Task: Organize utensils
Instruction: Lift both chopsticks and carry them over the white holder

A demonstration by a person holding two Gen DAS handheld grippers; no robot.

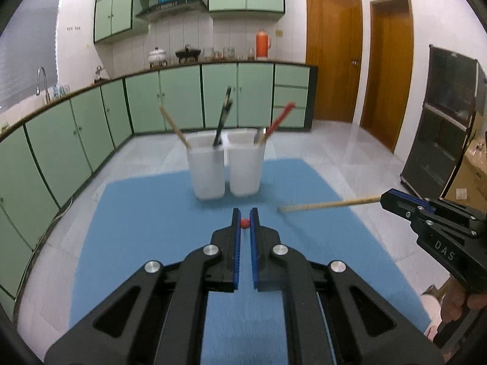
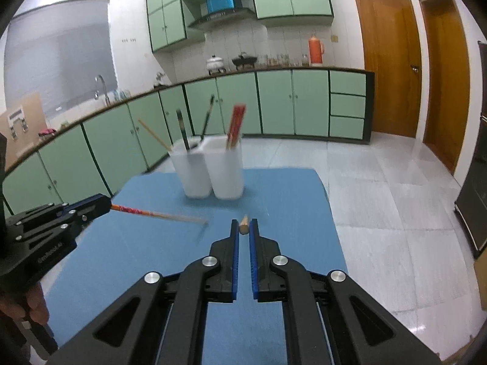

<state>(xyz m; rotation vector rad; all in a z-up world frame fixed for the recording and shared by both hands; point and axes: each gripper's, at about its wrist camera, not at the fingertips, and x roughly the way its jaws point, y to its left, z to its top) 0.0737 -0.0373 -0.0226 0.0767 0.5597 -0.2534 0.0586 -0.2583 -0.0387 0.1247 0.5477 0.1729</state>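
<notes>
Chopsticks are pinched in both grippers, one apiece, above a blue mat [image 1: 146, 213]. The left gripper [image 1: 245, 223] is clamped on a red-handled chopstick [image 2: 158, 213]: in its own view only the round red butt shows, wedged between the blue-lined fingertips, while the right wrist view shows the rest of it running out sideways from the jaws, red and patterned near the grip, pale wood toward the blurred tip. The right gripper [image 2: 243, 228] is closed on a plain wooden chopstick [image 1: 331, 204], whose cut butt end sits between its fingertips near their ends; from the left wrist view the stick juts out to the side over the mat's edge, light tan and straight, smeared by motion at the far end.

Beyond both pairs of fingers, near the mat's far edge, two white translucent plastic cups stand touching side by side (squarish, with rounded corners). The left cup [image 1: 207, 170] holds a wooden chopstick and dark ones leaning outward; the right cup [image 1: 246, 168] holds red chopsticks and, in the left view, what looks like a metal spoon. The mat is a finely textured fabric lying on a glossy pale tiled surface [image 2: 395, 213]. The fingers are matte black with ribbed blue pads.
</notes>
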